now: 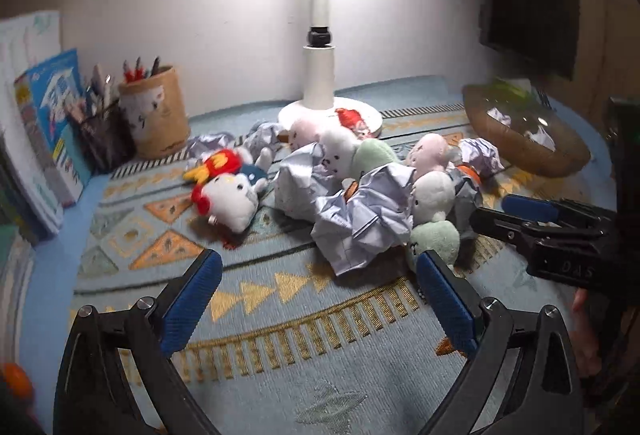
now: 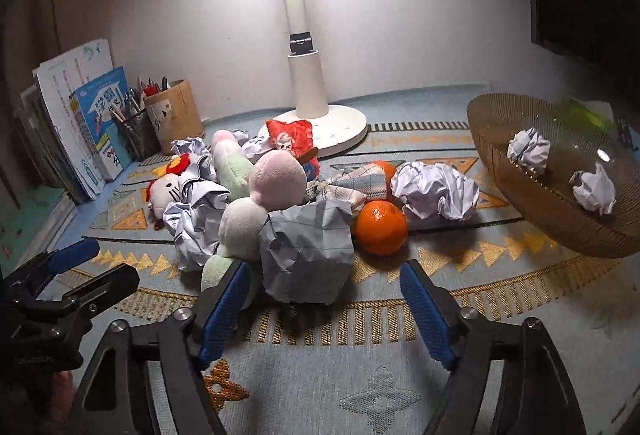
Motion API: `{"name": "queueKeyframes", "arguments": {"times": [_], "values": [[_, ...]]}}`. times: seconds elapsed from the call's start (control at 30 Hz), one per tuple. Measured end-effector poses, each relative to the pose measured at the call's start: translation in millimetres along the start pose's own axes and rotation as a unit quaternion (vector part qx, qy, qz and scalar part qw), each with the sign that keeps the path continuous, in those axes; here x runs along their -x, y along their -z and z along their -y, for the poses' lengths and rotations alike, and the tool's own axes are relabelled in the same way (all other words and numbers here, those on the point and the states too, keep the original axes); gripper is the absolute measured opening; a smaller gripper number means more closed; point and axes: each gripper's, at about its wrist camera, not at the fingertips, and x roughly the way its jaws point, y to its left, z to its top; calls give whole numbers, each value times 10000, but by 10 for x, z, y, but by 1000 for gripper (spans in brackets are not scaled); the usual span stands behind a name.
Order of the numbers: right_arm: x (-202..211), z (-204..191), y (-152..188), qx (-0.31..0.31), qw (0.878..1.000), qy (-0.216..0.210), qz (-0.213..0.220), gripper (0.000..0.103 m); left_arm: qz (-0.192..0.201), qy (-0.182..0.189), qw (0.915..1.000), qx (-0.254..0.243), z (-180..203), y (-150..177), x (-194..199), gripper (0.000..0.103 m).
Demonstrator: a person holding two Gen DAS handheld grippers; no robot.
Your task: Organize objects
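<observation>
A heap of crumpled paper balls, plush toys and oranges lies on the patterned blue mat. My right gripper (image 2: 324, 279) is open and empty, its fingers on either side of a large crumpled paper ball (image 2: 306, 253) at the heap's near edge. An orange (image 2: 380, 229) sits just right of that ball. My left gripper (image 1: 320, 267) is open and empty, just short of another crumpled paper ball (image 1: 362, 227). A white plush with a red bow (image 1: 230, 201) lies to the left. A brown bowl (image 2: 500, 155) at the right holds two paper balls (image 2: 528, 151).
A white lamp (image 2: 306, 83) stands at the back middle on its round base. Pen holders (image 2: 174, 115) and standing books (image 2: 86, 123) are at the back left. Another paper ball (image 2: 436, 191) and a second orange (image 2: 384, 169) lie near the bowl.
</observation>
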Motion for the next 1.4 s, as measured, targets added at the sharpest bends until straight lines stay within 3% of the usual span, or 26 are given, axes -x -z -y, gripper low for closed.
{"name": "queueKeyframes", "arguments": {"times": [0.1, 0.13, 0.2, 0.27, 0.33, 0.5, 0.63, 0.67, 0.73, 0.87, 0.93, 1.0, 1.1, 1.13, 1.2, 1.23, 1.4], "values": [[-112, 127, -49, -375, 9979, -418, -309, 60, 72, 455, 9989, -114, 2, -194, -84, 96], [-132, 159, -64, -464, 9971, -492, -344, 60, 21, 575, 9983, -50, -17, -233, -162, 92], [-146, 165, -94, -467, 9960, -658, -395, 60, -199, 777, 9967, 149, -57, -268, -354, 73], [-156, 123, -125, -330, 9960, -706, -427, 60, -313, 952, 9947, 214, -46, -254, -492, 72], [-188, 91, -144, -231, 9957, -747, -492, 60, -416, 1049, 9935, 156, 0, -227, -582, 64], [-356, 94, -155, -284, 9945, -727, -703, 60, -388, 1138, 9926, 193, 18, -266, -678, 64], [-445, 143, -145, -487, 9919, -784, -869, 60, -291, 836, 9959, -167, 188, -278, -702, 64], [-439, 146, -147, -506, 9922, -763, -845, 52, -250, 702, 9967, -310, 239, -278, -690, 64], [-399, 150, -146, -532, 9924, -838, -730, 46, -143, 468, 9974, -521, 331, -255, -657, 64], [-207, 187, -136, -597, 9937, -910, -250, 44, 38, 191, 9981, -583, 368, -221, -603, 64], [-179, 187, -136, -608, 9941, -876, -185, 44, 207, 85, 9981, -578, 379, -227, -545, 67], [-200, 186, -145, -614, 9937, -909, -233, 44, 386, -66, 9976, -568, 372, -222, -479, 78], [-191, 174, -148, -576, 9937, -932, -234, 44, 499, 83, 9970, -587, 355, -219, -436, 78], [-184, 176, -151, -580, 9936, -946, -216, 44, 462, 156, 9969, -615, 365, -224, -453, 77], [-196, 192, -150, -621, 9930, -980, -227, 44, 324, 261, 9968, -679, 412, -235, -507, 50], [-206, 197, -151, -642, 9926, -1001, -248, 44, 234, 316, 9968, -696, 419, -246, -548, 46], [-218, 204, -152, -663, 9921, -1030, -255, 44, -126, 684, 9969, -377, 328, -273, -707, 43]]}}
